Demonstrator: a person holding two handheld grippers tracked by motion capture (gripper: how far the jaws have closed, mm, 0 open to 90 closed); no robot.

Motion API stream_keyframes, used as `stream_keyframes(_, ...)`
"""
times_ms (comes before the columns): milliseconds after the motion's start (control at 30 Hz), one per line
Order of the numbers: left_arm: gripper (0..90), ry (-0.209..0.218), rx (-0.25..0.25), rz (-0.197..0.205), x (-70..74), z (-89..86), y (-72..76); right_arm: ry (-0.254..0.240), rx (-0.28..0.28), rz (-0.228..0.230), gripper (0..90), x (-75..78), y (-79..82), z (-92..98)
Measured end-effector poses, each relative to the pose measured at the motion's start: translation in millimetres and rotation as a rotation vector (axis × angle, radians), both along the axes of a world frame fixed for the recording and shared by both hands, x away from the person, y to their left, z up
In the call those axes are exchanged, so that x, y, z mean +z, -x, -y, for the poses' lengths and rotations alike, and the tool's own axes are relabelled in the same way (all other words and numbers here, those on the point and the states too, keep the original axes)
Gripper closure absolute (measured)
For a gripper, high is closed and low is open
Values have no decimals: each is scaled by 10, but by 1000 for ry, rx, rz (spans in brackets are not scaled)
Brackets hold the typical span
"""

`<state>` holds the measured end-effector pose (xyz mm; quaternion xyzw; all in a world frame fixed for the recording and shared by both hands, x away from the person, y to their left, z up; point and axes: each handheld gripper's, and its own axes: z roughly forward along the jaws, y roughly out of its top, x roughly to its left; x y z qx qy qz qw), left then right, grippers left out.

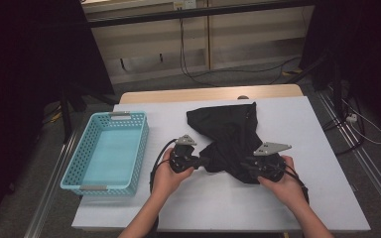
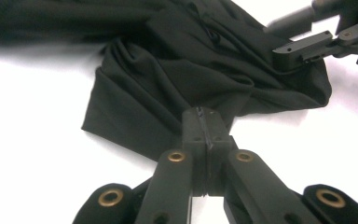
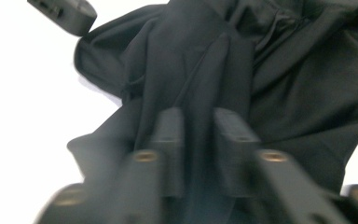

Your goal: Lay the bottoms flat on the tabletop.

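Black garment [image 2: 177, 88] edge in left tool [image 2: 205, 126]

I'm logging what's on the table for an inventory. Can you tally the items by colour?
Black: 1, the garment
Turquoise: 1, the basket
Total: 2

high: above, looking down | tool cameras: close, facing inward | shared: black cloth [image 1: 230, 139]
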<state>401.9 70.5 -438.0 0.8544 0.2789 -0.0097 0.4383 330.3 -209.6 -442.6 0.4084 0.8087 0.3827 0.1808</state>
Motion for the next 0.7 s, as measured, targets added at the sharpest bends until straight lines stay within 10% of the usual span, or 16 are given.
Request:
stream_keyframes(167, 482, 19, 30, 58, -18, 74, -8, 13, -7, -3, 881, -8, 34, 39)
stream_keyframes(300, 361, 5, 34, 103, -66, 155, -64, 3, -13, 1, 884, 32, 97, 123)
stream_keyframes(500, 383, -1, -11, 65, -156, 319, -93, -1, -20, -1, 884, 33, 224, 258)
stream_keyframes(700, 665, -58, -41, 26, -206, 395, -85, 15, -14, -5, 883, 24, 291, 284)
